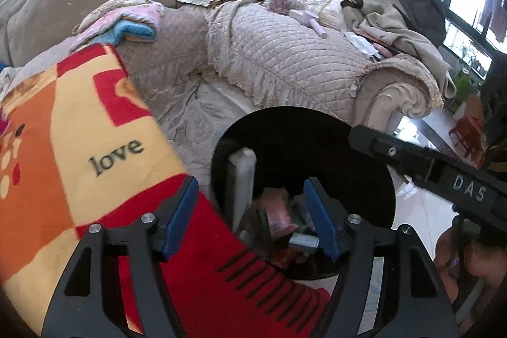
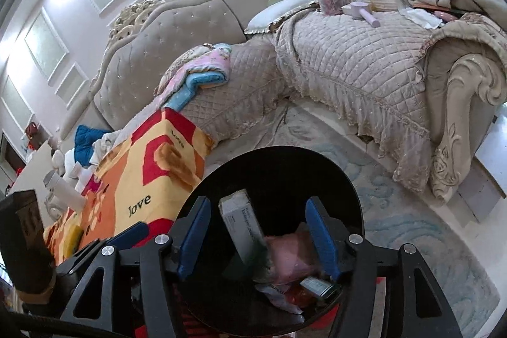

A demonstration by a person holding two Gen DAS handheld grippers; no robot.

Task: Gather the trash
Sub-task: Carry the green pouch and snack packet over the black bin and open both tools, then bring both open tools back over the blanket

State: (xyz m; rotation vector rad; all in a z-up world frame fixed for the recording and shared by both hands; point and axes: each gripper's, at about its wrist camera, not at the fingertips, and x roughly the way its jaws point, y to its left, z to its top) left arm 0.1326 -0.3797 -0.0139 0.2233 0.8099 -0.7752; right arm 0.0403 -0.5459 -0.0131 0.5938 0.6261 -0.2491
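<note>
Both grippers hang over a black round trash bin (image 2: 279, 167) that stands on the floor beside the sofa (image 1: 285, 53). The fingers of the left gripper (image 1: 253, 217) are wide apart and hold nothing. The fingers of the right gripper (image 2: 259, 236) are also spread wide and empty.

Inside the bin lie a white carton box (image 2: 240, 220) leaning upright, a pink packet (image 2: 288, 255) and a small silver can (image 2: 318, 285), with some crumpled wrappers under them. I judge that the step in hand is the drop into the bin, and it looks finished.

More trash seems to wait on the sofa seat: a crumpled white tissue (image 1: 359, 41) near a lilac tube (image 1: 318, 29). The next move calls for one gripper to lift away from the bin, travel to the seat, and close on the soft tissue without catching the quilted cover (image 1: 275, 43).
</note>
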